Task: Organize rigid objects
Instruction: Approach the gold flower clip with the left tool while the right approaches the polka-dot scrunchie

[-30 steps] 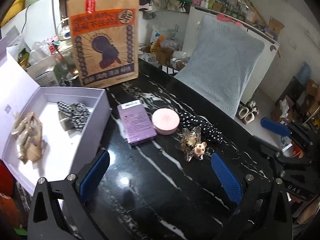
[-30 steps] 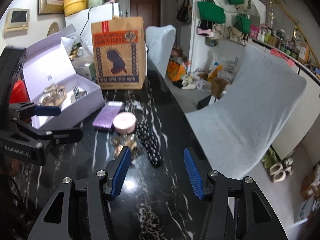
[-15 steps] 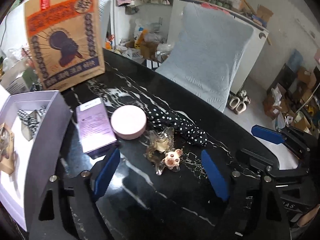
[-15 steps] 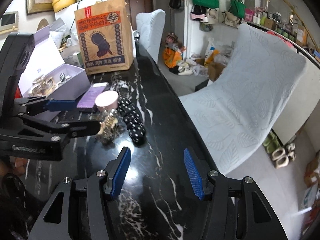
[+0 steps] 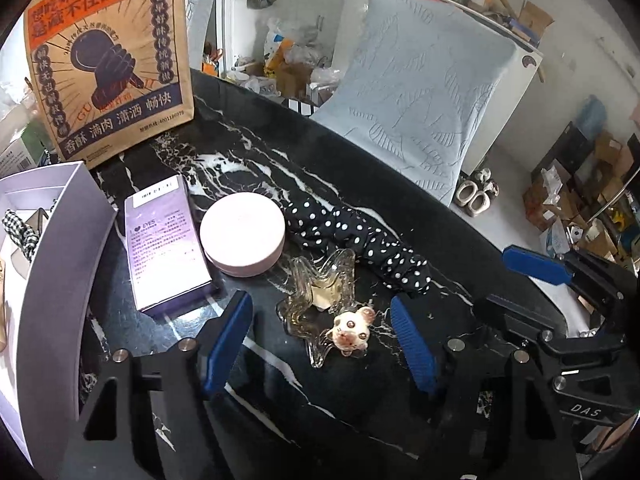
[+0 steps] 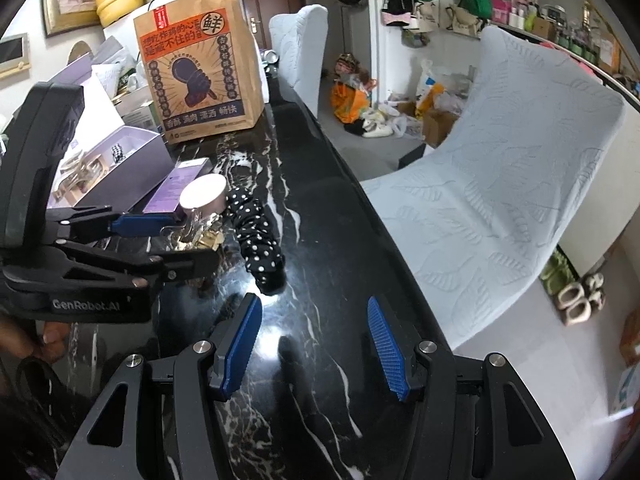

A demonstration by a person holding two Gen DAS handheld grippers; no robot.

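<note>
A clear star-shaped hair clip (image 5: 320,292) with a small bear charm (image 5: 352,329) lies on the black marble table (image 5: 360,384). My left gripper (image 5: 320,322) straddles it, jaws closing, pads apart from the clip on both sides. Behind it lie a pink round tin (image 5: 242,236), a purple box (image 5: 168,244) and a black polka-dot scrunchie (image 5: 360,240). In the right wrist view my right gripper (image 6: 314,324) hangs open over bare table, nothing between its fingers, with the left gripper's fingers (image 6: 140,224) around the clip (image 6: 196,236) at the left.
An open lilac box (image 5: 68,248) holding a checked bow (image 5: 20,228) stands at the left. A printed paper bag (image 5: 108,60) stands at the back. Chairs with pale blue covers (image 6: 500,184) line the table's curved right edge. A person's hand (image 6: 24,340) grips the left gripper.
My left gripper came down and forward to the star clip and its jaws narrowed around it. The right gripper sank a little toward the table, its jaws unchanged.
</note>
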